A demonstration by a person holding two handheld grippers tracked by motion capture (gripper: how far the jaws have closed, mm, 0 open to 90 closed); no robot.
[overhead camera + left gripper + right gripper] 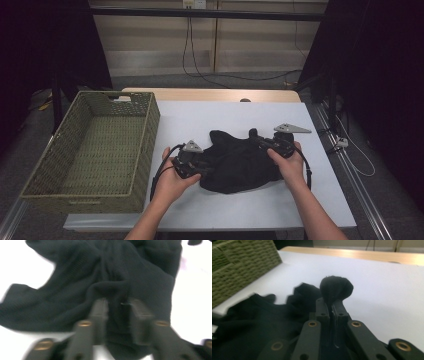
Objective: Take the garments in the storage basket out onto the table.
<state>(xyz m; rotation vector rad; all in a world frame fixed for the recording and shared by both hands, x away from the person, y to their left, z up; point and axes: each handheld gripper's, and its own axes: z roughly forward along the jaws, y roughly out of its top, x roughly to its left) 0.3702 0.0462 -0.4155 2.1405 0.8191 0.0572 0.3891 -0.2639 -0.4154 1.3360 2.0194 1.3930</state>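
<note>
A crumpled black garment [235, 162] lies on the white table sheet [200, 120]. My left gripper [202, 170] sits at the garment's left edge. In the left gripper view, which is blurred, its jaws stand apart [118, 307] with a fold of the black cloth [125, 272] lying between them. My right gripper [260, 141] is at the garment's upper right edge. It is shut [331, 303] on a pinch of cloth, and a rounded tuft [336, 287] sticks up past the tips. The rest of the garment [262, 322] trails away to the left of that view.
A green woven basket [145, 145] stands on the left of the table, with nothing inside, and its wall [239, 267] also appears in the right gripper view. A bare wooden strip [210, 95] runs behind the white sheet. Cables hang at the back.
</note>
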